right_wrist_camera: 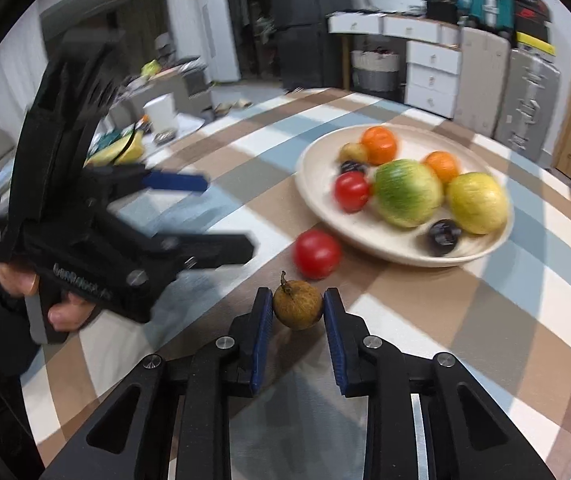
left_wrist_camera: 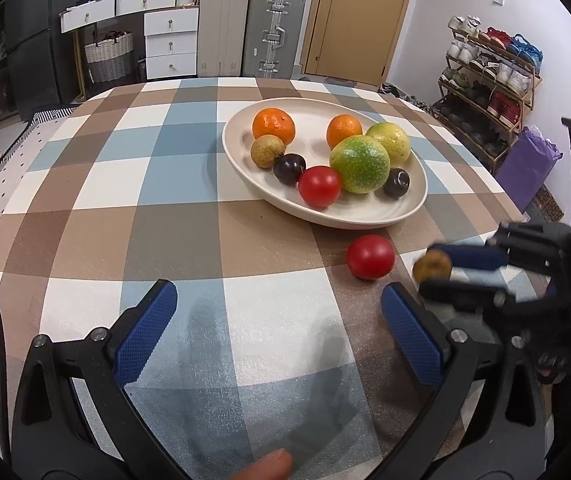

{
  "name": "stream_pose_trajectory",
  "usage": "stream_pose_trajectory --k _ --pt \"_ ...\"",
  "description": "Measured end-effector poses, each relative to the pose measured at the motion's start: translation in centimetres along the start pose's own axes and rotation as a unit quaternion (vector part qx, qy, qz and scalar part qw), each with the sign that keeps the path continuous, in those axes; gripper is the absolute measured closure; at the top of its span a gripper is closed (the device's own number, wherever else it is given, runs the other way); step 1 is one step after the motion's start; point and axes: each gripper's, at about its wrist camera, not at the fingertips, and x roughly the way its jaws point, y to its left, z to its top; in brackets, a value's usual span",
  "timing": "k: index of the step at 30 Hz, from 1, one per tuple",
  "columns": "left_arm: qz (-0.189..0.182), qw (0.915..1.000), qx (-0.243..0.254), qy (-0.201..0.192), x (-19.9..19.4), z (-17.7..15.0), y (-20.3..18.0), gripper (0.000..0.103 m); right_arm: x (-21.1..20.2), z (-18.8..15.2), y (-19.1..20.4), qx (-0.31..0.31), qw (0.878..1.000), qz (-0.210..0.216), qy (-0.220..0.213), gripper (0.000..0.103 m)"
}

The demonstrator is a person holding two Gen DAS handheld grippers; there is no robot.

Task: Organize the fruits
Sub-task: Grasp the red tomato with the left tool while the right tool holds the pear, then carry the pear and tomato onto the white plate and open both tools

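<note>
The right gripper (right_wrist_camera: pixel 297 304) pinched a small brown fruit (right_wrist_camera: pixel 297 306) between its blue pads, apparently just above the checked tablecloth (right_wrist_camera: pixel 425 312). A loose red tomato (right_wrist_camera: pixel 316 253) lay just beyond it, near the cream bowl (right_wrist_camera: pixel 365 236) of fruit. The left gripper (left_wrist_camera: pixel 277 300) hovered with its jaws spread and nothing between them.

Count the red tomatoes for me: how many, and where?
2. One tomato lies in the plate at its near edge, beside the big green fruit. The other tomato sits on the tablecloth just outside the plate. None looks hidden.
</note>
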Motion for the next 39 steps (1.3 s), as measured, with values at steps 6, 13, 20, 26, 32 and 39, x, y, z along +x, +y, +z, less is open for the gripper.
stream_pose_trajectory --k 6,13,20,26,32,39 --pt "-0.011 0.9999 0.001 -0.002 0.0 0.0 -1.1 0.001 -1.1 0.4 -2.3 0.04 0.998 -0.041 -0.032 0.076" --pt "-0.019 0.9998 0.002 0.012 1.1 0.4 -2.9 0.001 -2.3 0.9 -4.6 0.081 0.992 -0.072 -0.064 0.076" --pt "-0.003 0.9995 -0.007 0.032 2.8 1.0 -3.8 0.004 -2.4 0.7 -5.4 0.098 0.99 -0.081 -0.069 0.076" --pt "-0.001 0.9993 0.0 0.038 3.5 1.4 -4.5 0.022 -2.7 0.6 -5.2 0.099 0.99 -0.075 -0.072 0.076" --pt "-0.019 0.9991 0.013 0.036 3.7 1.7 -5.4 0.045 -2.6 0.6 -5.3 0.1 0.99 -0.074 -0.072 0.076" --pt "-0.024 0.9989 0.018 0.035 3.7 1.8 -5.6 0.067 -2.7 0.6 -5.6 0.106 0.989 -0.074 -0.076 0.076"
